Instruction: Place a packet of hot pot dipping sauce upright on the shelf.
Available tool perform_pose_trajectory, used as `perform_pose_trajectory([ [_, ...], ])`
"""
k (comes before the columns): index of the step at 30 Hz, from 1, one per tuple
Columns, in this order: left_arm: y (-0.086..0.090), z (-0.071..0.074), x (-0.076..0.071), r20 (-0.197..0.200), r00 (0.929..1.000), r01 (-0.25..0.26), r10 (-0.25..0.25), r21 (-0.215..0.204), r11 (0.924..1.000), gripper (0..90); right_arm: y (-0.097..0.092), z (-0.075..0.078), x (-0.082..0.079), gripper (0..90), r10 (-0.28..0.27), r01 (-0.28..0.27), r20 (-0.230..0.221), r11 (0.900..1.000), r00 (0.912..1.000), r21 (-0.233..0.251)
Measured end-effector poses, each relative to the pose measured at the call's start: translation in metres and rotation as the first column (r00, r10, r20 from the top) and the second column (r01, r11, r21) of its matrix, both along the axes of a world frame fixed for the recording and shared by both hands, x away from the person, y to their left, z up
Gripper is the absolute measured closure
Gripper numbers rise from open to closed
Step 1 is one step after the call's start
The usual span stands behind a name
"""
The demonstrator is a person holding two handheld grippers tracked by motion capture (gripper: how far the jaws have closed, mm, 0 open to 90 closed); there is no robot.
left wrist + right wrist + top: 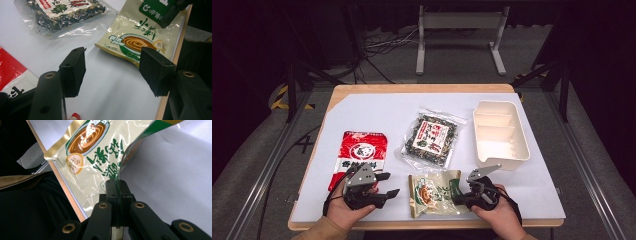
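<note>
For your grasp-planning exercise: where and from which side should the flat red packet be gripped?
Grip the red packet by its thin near edge, coming low from the person's side with the open left hand-held gripper. It lies flat on the table, so only an edge offers the jaws purchase.

Green Chinese characters on beige pouch (140, 37), unreadable
</note>
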State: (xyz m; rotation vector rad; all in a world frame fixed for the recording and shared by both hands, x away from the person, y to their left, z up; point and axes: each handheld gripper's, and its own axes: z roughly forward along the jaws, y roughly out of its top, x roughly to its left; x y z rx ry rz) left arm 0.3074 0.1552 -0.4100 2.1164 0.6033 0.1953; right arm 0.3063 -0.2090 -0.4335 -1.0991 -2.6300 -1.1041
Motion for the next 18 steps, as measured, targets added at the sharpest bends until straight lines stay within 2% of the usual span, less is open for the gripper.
perform_pose_trajectory([
  [4,0.0,0.0,0.0,0.0,1.0,-0.001,0.001,-0.001,1.0,38.8,-0.002,0.004,-0.001,89.7,0.0,0.0,-0.003,0.9998,1.0,0.022],
  [11,0.001,0.0,0.001,0.003,1.0,-0.001,0.001,0.007,1.0,38.8,-0.007,0.013,-0.002,89.7,0.004,-0.004,-0.006,0.9962,1.0,0.088],
  [18,0.001,0.0,0.0,0.002,1.0,-0.007,0.007,0.002,1.0,38.8,-0.012,0.027,-0.004,89.8,0.012,-0.012,0.003,0.9904,0.9999,0.138],
])
